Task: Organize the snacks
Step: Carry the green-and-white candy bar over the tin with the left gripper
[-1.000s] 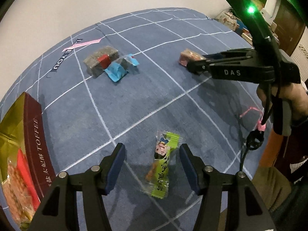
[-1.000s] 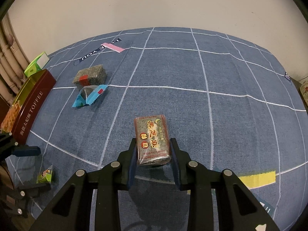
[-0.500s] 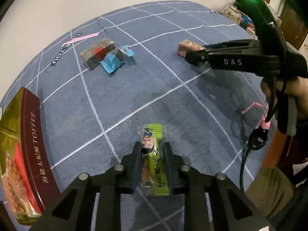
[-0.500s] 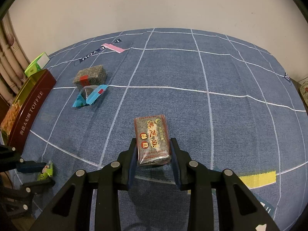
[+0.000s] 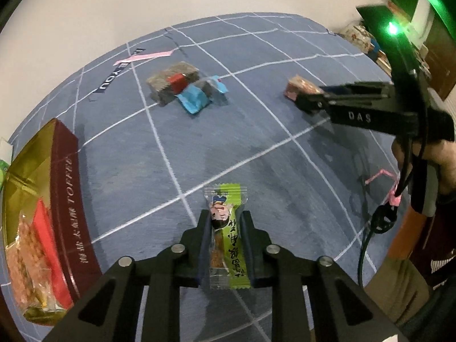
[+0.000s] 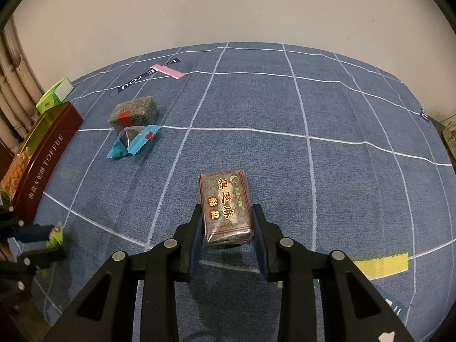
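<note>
**Both claws clamped on wrapped snacks**

At the bottom centre of the left wrist view, the left gripper (image 5: 225, 245) pinches a green-wrapped snack bar (image 5: 227, 242); its jaws have just been closing onto it, and its lower end is partly masked by the fingers. Low in the right wrist view, the right gripper (image 6: 226, 230) clasps a black sesame brick (image 6: 225, 206) by its near end. Cut off at the left edge, the toffee tin (image 5: 64, 196) holds packets that are hard to read. Upper left on the blue checked cloth (image 6: 285, 154) lie a grey block (image 6: 134, 114) and a blue-wrapped sweet (image 6: 132, 141), touching.
</note>
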`<state>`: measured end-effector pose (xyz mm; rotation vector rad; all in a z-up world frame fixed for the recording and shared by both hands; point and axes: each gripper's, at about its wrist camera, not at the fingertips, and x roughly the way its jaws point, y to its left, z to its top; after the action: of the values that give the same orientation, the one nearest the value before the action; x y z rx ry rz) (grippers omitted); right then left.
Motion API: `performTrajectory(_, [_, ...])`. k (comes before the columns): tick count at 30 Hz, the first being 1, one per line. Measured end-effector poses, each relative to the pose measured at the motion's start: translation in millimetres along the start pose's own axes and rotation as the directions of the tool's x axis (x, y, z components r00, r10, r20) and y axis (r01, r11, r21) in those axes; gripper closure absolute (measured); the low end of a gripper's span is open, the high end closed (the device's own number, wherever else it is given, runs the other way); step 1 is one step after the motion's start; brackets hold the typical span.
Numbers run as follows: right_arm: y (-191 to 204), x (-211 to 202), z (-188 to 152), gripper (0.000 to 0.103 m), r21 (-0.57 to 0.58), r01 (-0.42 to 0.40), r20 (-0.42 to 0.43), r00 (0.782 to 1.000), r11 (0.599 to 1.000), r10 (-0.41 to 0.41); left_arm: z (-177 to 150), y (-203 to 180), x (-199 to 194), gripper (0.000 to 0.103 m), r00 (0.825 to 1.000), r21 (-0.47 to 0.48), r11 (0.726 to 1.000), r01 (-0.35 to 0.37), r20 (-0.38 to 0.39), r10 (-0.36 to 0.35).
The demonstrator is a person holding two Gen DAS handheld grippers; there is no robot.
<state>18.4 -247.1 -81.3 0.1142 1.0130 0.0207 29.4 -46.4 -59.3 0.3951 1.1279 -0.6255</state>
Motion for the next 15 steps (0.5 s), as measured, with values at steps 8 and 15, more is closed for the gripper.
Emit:
performTrajectory(8, [-0.8, 0.2, 1.3, 0.073, -0.011, 0.004, -0.001, 1.000, 1.000, -0.004, 5.2, 15.4, -24.4, 0.082, 0.999, -0.034, 0.999, -0.032, 0.040, 0.034])
performTrajectory(15, [0.1, 0.2, 0.7, 0.073, -0.014, 0.010, 0.000, 1.000, 1.000, -0.010, 11.4, 45.4, -57.1, 0.082, 0.992, -0.094, 0.992, -0.087, 0.084, 0.095])
